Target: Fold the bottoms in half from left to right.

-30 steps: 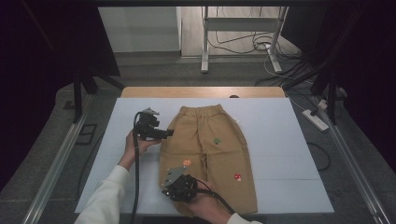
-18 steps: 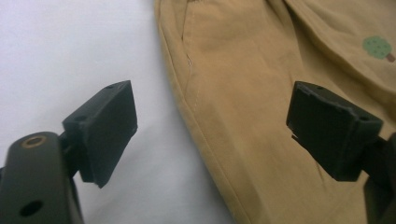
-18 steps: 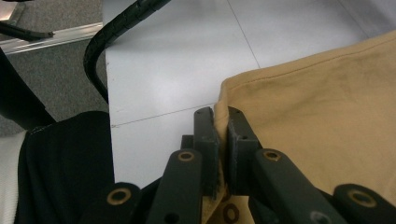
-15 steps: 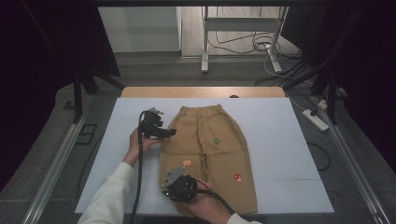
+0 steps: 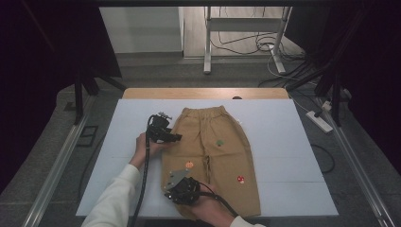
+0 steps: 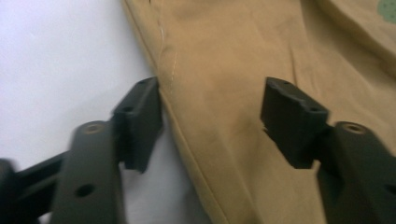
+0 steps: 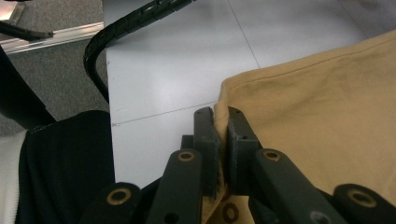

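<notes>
Trousers: a tan pair of trousers (image 5: 213, 156) lies flat on the white board (image 5: 283, 142) that covers the bench, waistband toward the far edge, leg ends toward the near edge, roughly midway between the left and right edges.
Patches: small motifs show on the cloth (a green one (image 5: 220, 142) on the upper right leg, an orange one (image 5: 189, 164) lower on the left leg, a red one (image 5: 240, 179) on the right leg).
Left gripper: the left gripper (image 5: 163, 135) sits at the left side seam of the trousers, below the waistband, held by the left hand (image 5: 144, 147).
Left jaws: spread wide; in the left gripper view (image 6: 212, 116) one jaw stands over the white board just beside the seam, the other over the tan cloth, so the edge of the trousers (image 6: 261, 93) runs between them.
Right gripper: the right gripper (image 5: 182, 189) is at the left leg end, near the near edge of the board, with the right hand (image 5: 210, 210) behind it.
Right jaws: pressed together on the corner of the hem (cloth visible between them) in the right gripper view (image 7: 223, 140).
Cable: a black ribbed cable (image 7: 126, 23) arcs over the board's left edge.
</notes>
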Demonstrator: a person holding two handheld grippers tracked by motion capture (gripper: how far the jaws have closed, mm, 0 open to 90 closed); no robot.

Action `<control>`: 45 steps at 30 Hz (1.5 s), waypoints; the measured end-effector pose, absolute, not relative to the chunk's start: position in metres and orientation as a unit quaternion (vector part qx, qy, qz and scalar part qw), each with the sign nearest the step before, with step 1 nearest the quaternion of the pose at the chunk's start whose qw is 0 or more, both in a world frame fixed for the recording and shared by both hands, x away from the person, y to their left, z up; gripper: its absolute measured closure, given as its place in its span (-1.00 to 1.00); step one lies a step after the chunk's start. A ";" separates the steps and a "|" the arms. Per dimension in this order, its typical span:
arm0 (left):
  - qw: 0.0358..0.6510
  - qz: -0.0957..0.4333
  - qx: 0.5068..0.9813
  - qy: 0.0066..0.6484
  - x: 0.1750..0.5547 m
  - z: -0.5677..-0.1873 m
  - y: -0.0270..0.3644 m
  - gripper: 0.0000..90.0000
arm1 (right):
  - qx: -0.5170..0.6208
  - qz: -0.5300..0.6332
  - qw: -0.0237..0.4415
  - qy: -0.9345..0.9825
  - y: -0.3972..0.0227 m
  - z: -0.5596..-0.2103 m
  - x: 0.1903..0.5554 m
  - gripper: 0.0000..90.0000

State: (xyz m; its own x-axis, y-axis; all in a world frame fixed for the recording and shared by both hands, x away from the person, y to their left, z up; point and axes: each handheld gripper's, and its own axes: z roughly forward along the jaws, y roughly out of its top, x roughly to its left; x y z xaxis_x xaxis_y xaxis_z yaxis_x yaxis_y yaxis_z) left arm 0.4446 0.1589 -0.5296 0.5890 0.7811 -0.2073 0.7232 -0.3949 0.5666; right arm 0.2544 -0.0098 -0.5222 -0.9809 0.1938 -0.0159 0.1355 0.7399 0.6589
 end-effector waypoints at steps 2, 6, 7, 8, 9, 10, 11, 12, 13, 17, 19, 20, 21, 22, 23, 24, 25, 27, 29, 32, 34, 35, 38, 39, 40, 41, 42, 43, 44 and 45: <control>0.318 0.047 0.830 0.456 0.444 -0.530 0.161 0.04 | 0.088 0.350 0.041 0.932 -0.010 -0.522 0.255 0.88; 0.328 0.035 0.826 0.457 0.444 -0.532 0.165 0.46 | 0.088 0.350 0.040 0.932 -0.010 -0.522 0.255 0.88; 0.330 0.030 0.826 0.457 0.444 -0.532 0.166 0.55 | 0.088 0.350 0.040 0.932 -0.010 -0.522 0.255 0.88; 0.331 0.026 0.826 0.456 0.444 -0.532 0.166 0.64 | 0.087 0.350 0.040 0.932 -0.010 -0.522 0.255 0.88; 0.333 0.021 0.826 0.455 0.444 -0.533 0.166 0.74 | 0.088 0.350 0.040 0.932 -0.010 -0.522 0.255 0.88; 0.334 0.020 0.827 0.453 0.444 -0.533 0.165 0.79 | 0.088 0.350 0.040 0.932 -0.010 -0.522 0.255 0.88; 0.334 0.020 0.827 0.452 0.443 -0.532 0.165 0.82 | 0.088 0.351 0.040 0.932 -0.011 -0.521 0.255 0.88; 0.337 0.019 0.826 0.450 0.443 -0.532 0.165 0.83 | 0.087 0.350 0.039 0.932 -0.011 -0.521 0.255 0.88; 0.341 0.018 0.826 0.448 0.443 -0.531 0.165 0.84 | 0.087 0.351 0.039 0.931 -0.011 -0.521 0.255 0.88; 0.354 0.010 0.825 0.440 0.441 -0.526 0.167 0.86 | 0.086 0.353 0.039 0.931 -0.012 -0.519 0.256 0.88; 0.362 0.007 0.823 0.437 0.440 -0.522 0.168 0.86 | 0.086 0.354 0.039 0.931 -0.012 -0.518 0.256 0.88; 0.367 0.006 0.822 0.435 0.439 -0.519 0.168 0.86 | 0.085 0.354 0.041 0.930 -0.012 -0.517 0.256 0.88; 0.370 0.006 0.822 0.433 0.439 -0.517 0.168 0.86 | 0.084 0.355 0.040 0.930 -0.012 -0.516 0.255 0.88; 0.373 0.006 0.821 0.432 0.438 -0.515 0.168 0.86 | 0.084 0.355 0.040 0.930 -0.012 -0.516 0.255 0.88; 0.375 0.008 0.821 0.431 0.437 -0.513 0.169 0.86 | 0.083 0.356 0.039 0.930 -0.012 -0.515 0.255 0.88; 0.379 0.009 0.820 0.429 0.437 -0.511 0.169 0.86 | 0.083 0.357 0.039 0.930 -0.013 -0.515 0.254 0.88; 0.382 0.009 0.819 0.428 0.436 -0.509 0.169 0.86 | 0.083 0.358 0.038 0.929 -0.013 -0.514 0.254 0.88; 0.385 0.011 0.817 0.429 0.435 -0.505 0.170 0.87 | 0.082 0.360 0.037 0.929 -0.014 -0.512 0.255 0.88; 0.390 0.011 0.814 0.429 0.435 -0.502 0.172 0.87 | 0.083 0.362 0.038 0.928 -0.015 -0.508 0.255 0.88; 0.398 0.011 0.809 0.433 0.434 -0.499 0.175 0.87 | 0.083 0.370 0.038 0.924 -0.015 -0.505 0.255 0.88; 0.399 0.011 0.808 0.435 0.434 -0.499 0.176 0.87 | 0.083 0.371 0.039 0.924 -0.016 -0.503 0.254 0.88; 0.399 0.011 0.807 0.435 0.434 -0.499 0.177 0.87 | 0.082 0.371 0.039 0.924 -0.016 -0.503 0.254 0.88; 0.399 0.011 0.806 0.437 0.434 -0.498 0.178 0.87 | 0.082 0.373 0.039 0.924 -0.016 -0.502 0.254 0.88; 0.398 0.012 0.806 0.437 0.434 -0.498 0.179 0.87 | 0.082 0.373 0.038 0.923 -0.016 -0.502 0.254 0.88; 0.398 0.012 0.806 0.438 0.434 -0.498 0.179 0.87 | 0.082 0.374 0.039 0.923 -0.016 -0.502 0.254 0.88; 0.399 0.013 0.805 0.439 0.434 -0.498 0.180 0.87 | 0.082 0.375 0.039 0.923 -0.017 -0.502 0.254 0.88; 0.400 0.012 0.804 0.441 0.434 -0.498 0.181 0.87 | 0.082 0.375 0.039 0.922 -0.017 -0.502 0.255 0.88; 0.400 0.012 0.803 0.443 0.435 -0.499 0.182 0.87 | 0.082 0.376 0.039 0.922 -0.017 -0.501 0.255 0.88; 0.400 0.010 0.801 0.445 0.435 -0.500 0.183 0.87 | 0.082 0.377 0.039 0.922 -0.017 -0.501 0.255 0.88; 0.399 0.007 0.800 0.448 0.435 -0.501 0.184 0.87 | 0.081 0.377 0.040 0.922 -0.016 -0.501 0.255 0.88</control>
State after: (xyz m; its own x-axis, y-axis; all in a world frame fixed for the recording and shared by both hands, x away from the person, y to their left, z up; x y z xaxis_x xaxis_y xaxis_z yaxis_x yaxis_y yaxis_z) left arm 0.4351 0.1844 -0.5011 0.5977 0.7225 -0.3474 0.7117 -0.2787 0.6448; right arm 0.2547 -0.0163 -0.5010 -0.9836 0.1802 -0.0118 0.1204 0.7032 0.7008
